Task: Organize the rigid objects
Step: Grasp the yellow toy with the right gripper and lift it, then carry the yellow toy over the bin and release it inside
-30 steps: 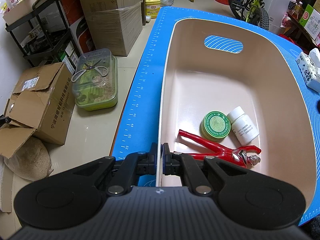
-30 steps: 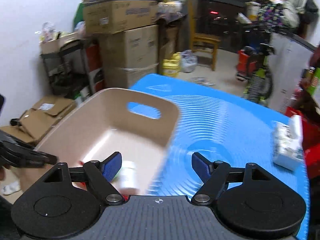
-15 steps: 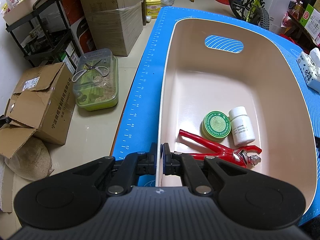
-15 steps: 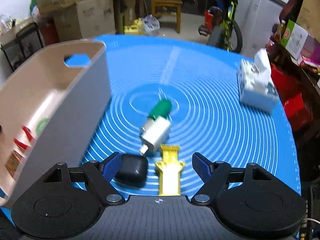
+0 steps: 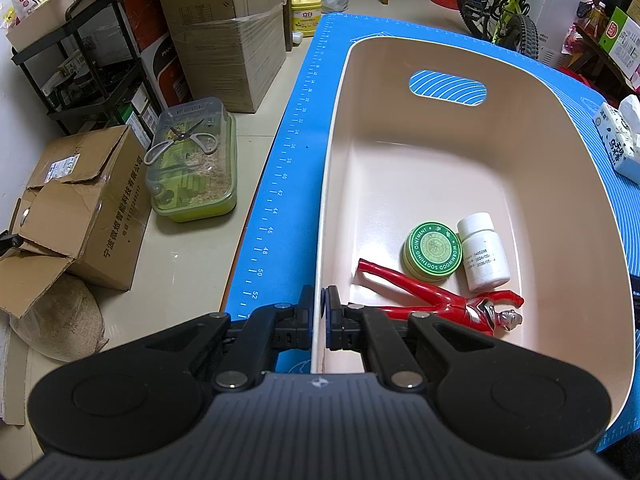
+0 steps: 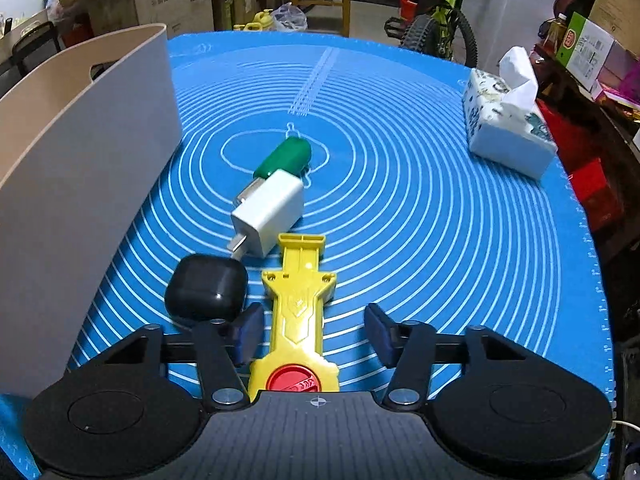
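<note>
Beige plastic bin (image 5: 440,168) on the bench holds a round green tin (image 5: 432,251) lettered "WORMWOOD SOOTHING OINTMENT", a white pill bottle (image 5: 483,258) and a red toy figure (image 5: 440,304); the left claw (image 5: 319,316) pinches its rim.

Right wrist view: the right claw (image 6: 314,334), jaws apart, straddles a yellow plastic toy launcher (image 6: 298,316) beside a black earbud case (image 6: 206,292), a white charger (image 6: 268,210) and a green capsule (image 6: 285,159).
</note>
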`<action>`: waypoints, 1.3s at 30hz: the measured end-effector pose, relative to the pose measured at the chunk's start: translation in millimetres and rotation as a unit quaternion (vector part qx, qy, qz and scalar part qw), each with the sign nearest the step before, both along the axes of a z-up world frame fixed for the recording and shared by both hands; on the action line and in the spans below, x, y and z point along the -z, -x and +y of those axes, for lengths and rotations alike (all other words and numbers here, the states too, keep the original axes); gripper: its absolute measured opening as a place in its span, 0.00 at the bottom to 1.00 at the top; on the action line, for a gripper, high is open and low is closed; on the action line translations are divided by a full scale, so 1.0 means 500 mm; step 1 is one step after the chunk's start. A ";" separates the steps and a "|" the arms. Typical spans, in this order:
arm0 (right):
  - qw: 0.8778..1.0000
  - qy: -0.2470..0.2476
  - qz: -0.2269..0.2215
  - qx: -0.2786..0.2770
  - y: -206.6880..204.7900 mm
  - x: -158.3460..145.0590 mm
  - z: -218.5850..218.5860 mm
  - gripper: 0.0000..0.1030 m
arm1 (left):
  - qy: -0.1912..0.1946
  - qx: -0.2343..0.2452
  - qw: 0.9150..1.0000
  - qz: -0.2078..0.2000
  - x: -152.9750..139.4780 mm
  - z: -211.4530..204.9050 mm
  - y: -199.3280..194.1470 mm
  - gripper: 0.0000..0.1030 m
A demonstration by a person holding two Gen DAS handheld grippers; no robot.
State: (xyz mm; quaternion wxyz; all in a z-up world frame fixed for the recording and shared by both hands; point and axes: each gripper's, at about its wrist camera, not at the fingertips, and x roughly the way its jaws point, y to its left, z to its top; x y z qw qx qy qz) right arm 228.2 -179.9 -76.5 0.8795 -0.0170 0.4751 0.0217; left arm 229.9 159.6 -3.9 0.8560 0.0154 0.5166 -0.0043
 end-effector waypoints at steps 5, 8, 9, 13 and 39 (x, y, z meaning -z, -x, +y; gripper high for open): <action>1.000 -0.011 -0.013 -0.007 0.004 0.010 0.006 0.35 | 0.000 0.000 1.000 0.000 0.000 0.000 0.000 0.07; 1.000 -0.008 -0.010 -0.002 0.008 0.005 0.014 0.35 | 0.000 0.000 1.000 0.000 0.000 0.001 0.000 0.07; 1.000 -0.009 -0.011 0.001 0.010 0.003 0.015 0.35 | 0.001 0.000 1.000 0.000 0.000 -0.001 0.000 0.07; 0.999 -0.009 -0.031 0.007 0.025 -0.018 0.017 0.35 | 0.001 0.000 1.000 0.000 -0.002 0.000 -0.001 0.07; 0.972 -0.061 -0.221 -0.060 0.061 -0.266 0.115 0.33 | 0.001 -0.002 1.000 0.001 -0.003 0.001 -0.001 0.07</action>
